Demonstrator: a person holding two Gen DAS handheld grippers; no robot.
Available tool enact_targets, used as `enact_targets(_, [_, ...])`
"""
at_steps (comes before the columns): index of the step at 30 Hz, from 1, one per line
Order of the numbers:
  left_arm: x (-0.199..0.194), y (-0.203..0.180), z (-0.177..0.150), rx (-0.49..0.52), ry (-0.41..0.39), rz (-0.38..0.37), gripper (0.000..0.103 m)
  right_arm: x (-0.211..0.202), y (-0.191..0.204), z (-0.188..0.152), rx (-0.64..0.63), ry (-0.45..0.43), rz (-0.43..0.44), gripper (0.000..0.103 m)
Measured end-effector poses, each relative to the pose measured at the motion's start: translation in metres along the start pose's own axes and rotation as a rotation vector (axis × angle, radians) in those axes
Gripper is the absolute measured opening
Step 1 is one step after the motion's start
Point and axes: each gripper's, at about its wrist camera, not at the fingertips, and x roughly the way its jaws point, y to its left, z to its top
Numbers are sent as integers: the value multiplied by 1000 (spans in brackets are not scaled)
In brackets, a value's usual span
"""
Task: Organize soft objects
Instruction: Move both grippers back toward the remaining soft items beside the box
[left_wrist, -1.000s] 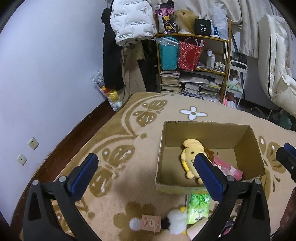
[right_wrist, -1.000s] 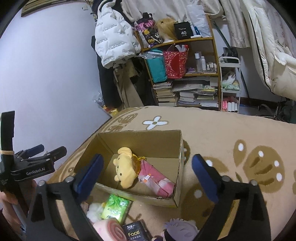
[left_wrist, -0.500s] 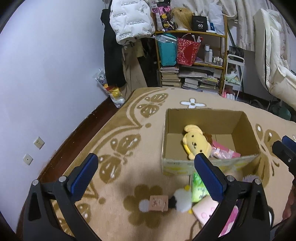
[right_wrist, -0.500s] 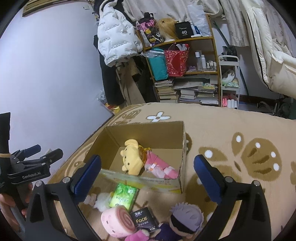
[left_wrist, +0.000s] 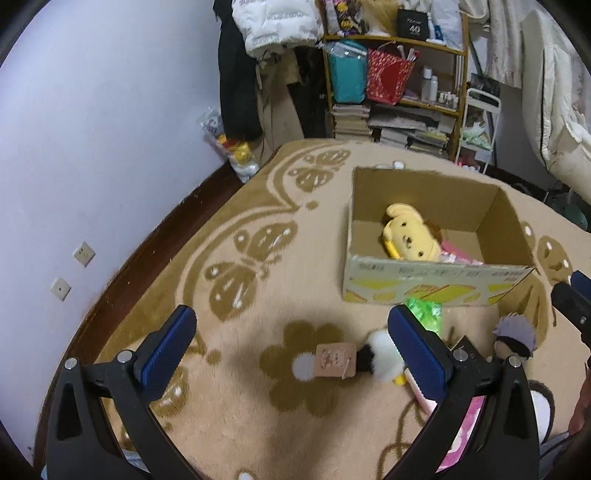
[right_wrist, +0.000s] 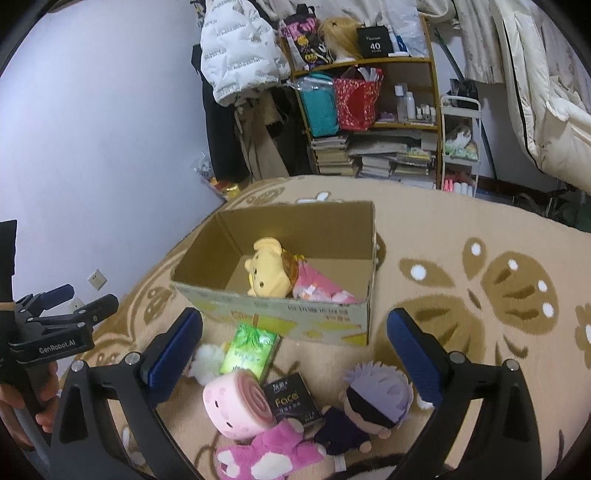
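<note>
An open cardboard box (left_wrist: 436, 286) (right_wrist: 280, 314) stands on the carpet with a yellow plush dog (left_wrist: 410, 240) (right_wrist: 269, 271) and a pink soft item (right_wrist: 321, 288) inside. In front of it lie a green tissue pack (right_wrist: 251, 349), a pink roll plush (right_wrist: 238, 404), a black "Face" pack (right_wrist: 291, 400), a grey-haired doll (right_wrist: 373, 402) (left_wrist: 515, 334), a magenta plush (right_wrist: 269, 454) and a white fluffy toy with a tag (left_wrist: 343, 360). My left gripper (left_wrist: 295, 354) hangs open above the white toy. My right gripper (right_wrist: 291, 354) is open over the pile, holding nothing.
A beige carpet with brown butterfly patterns (left_wrist: 255, 251) covers the floor. A wooden shelf (right_wrist: 373, 110) with bags and books stands at the back, coats (right_wrist: 236, 48) beside it. The white wall (left_wrist: 92, 129) runs along the left. A person's hand (right_wrist: 22, 402) holds the left gripper.
Both grippers have pulled back and risen away from the box, bringing the toys in front of it into view. Both stay open and empty.
</note>
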Motion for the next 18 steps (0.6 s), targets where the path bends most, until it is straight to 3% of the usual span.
enact_targets(9, [30, -1, -9, -12, 86, -29, 102, 25, -7, -15, 7, 87, -26, 103])
enact_targets(18, [52, -24, -22, 57, 157, -59, 102, 44, -21, -23, 53, 145, -43, 103])
